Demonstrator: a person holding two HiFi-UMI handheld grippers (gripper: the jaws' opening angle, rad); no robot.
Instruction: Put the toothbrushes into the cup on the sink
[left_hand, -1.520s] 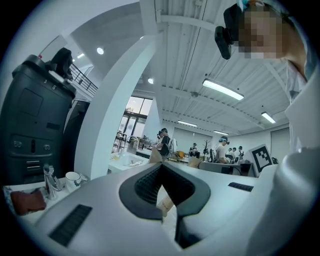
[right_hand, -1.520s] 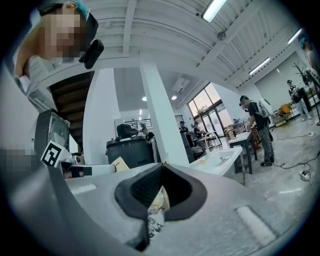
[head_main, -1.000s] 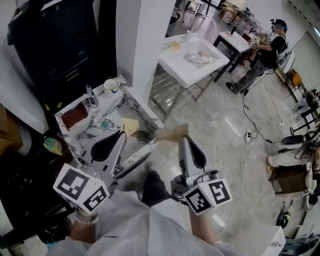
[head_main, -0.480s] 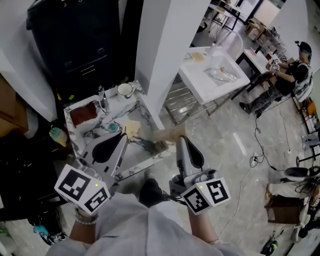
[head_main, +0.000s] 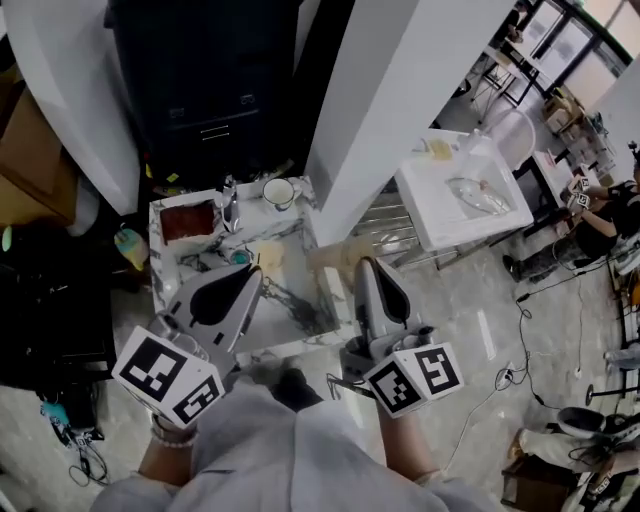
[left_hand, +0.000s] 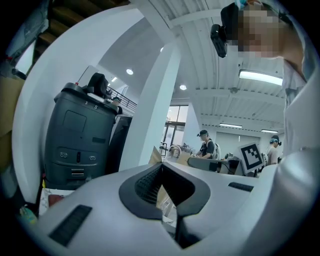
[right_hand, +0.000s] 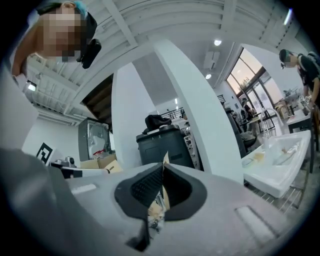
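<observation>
The left gripper (head_main: 254, 272) hangs over the marble sink's (head_main: 295, 300) near-left corner, jaws pressed together on nothing. The cup (head_main: 278, 191) stands at the far edge beside the faucet (head_main: 229, 200) — toothbrushes too small to make out. The right gripper (head_main: 368, 264), likewise closed and empty, sits just off the right edge — open floor (head_main: 460, 300) beyond.

The near right part of the marble desk (head_main: 292, 305) lies bare, open from above and from its near edge. Along the far edge a red-brown tray (head_main: 188, 222), the faucet (head_main: 229, 205) and the cup (head_main: 279, 191) stand close together. A white pillar (head_main: 400, 110) rises just right of the cup, and a black cabinet (head_main: 210, 80) walls off the far side.
</observation>
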